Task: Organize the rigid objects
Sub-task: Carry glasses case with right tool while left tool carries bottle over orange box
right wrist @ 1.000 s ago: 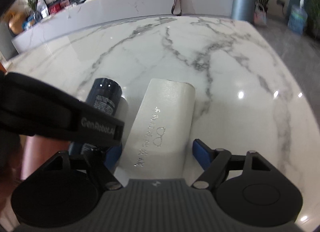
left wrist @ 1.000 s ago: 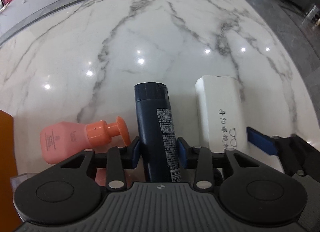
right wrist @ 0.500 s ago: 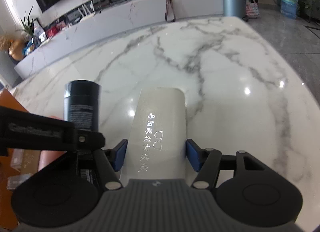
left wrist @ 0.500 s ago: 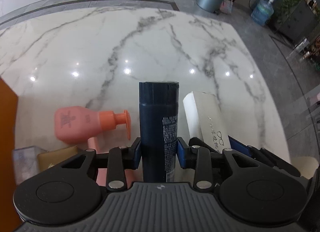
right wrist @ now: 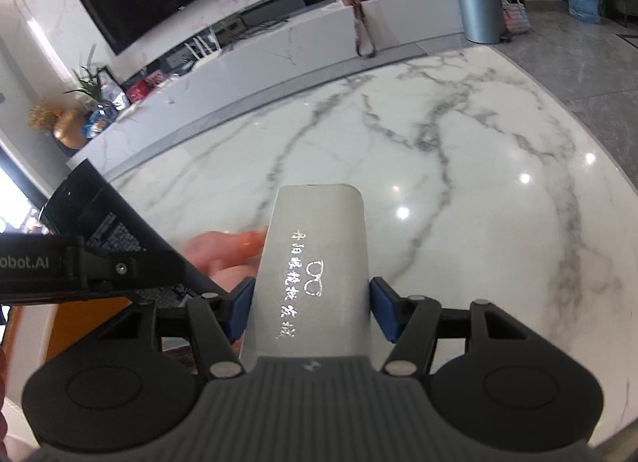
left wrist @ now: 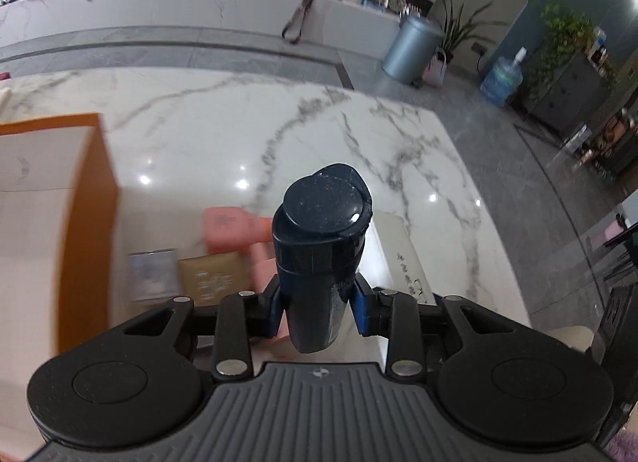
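While the left hand-held gripper [left wrist: 318, 308] clamps the dark navy bottle [left wrist: 321, 246] low on its body between blue pads [left wrist: 361, 312], the bottle stands clear above the marble desk [left wrist: 319, 131] with its rounded cap turned toward the camera. The right hand-held gripper [right wrist: 310, 308] grips the white glasses case [right wrist: 313, 266] by its long sides; its jaws closed in on the case within the last second, and the case, printed with silver characters and a spectacles outline, now points out over the desk, lifted off it. Below the bottle, a pink pump bottle [left wrist: 227, 229] lies on its side on the desk, with a tan flat box [left wrist: 213, 276] and a clear little case [left wrist: 153, 274] just beside it; these are blurred, so their exact edges are hard to tell. An orange box [left wrist: 85, 231] with a pale inside stands at the left of the desk. In the right wrist view the navy bottle shows at the left edge, held by the other gripper, well apart from the glasses case.
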### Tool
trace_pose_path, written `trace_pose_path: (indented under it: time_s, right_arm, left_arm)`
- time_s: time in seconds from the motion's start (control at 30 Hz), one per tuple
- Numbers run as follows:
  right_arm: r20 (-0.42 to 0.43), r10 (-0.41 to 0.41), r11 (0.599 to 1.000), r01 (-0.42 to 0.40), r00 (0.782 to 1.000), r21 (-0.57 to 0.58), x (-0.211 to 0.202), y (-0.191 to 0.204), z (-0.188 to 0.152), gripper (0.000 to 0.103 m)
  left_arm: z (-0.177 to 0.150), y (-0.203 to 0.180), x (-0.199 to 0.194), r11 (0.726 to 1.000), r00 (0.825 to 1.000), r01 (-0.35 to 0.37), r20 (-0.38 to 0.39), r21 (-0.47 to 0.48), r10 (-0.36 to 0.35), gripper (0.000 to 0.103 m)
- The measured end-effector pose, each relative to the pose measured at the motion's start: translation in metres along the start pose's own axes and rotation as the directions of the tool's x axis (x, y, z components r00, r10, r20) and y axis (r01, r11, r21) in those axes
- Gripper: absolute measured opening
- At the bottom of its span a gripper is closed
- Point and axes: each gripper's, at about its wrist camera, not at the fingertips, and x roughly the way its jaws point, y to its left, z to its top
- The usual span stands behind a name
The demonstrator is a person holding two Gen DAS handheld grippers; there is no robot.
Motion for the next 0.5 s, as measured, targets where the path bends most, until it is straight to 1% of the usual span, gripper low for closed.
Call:
trace_pose_path:
  time_s: [0.1,0.23,0.37,0.43,0.5]
  right_arm:
    - [0.029,0.05,0.998,-0.049,0.998,-0.025,-0.02,0.029,0.002,0.062]
    - [0.066,0.123,0.987,-0.115,0.99,-0.111,-0.041,0.083,0.005,0.062]
    - [0.048,0.224,0.959,-0.211,0.973,-0.189,-0.046,0.141,0.006,0.062]
    - [0.032,0.257,0.938,-0.241,0.966,-0.248,-0.043,0.175,0.004,0.062]
    - [0.01,0.281,0.917,-0.265,0.96,-0.297,-0.035,0.207,0.001,0.062]
  left_arm:
    - [-0.003,0.019,-0.034,1.0,0.999,-0.021,0.045,0.004,0.021,0.038]
    - [-0.002,0.056,-0.079,0.998,0.995,-0.06,0.074,0.006,0.06,0.038]
    - [0.001,0.102,-0.115,0.993,0.991,-0.121,0.066,0.003,0.12,0.039]
    - [0.004,0.124,-0.122,0.986,0.985,-0.166,0.054,0.019,0.165,0.038]
    - [0.01,0.145,-0.119,0.978,0.978,-0.207,0.029,0.034,0.206,0.038]
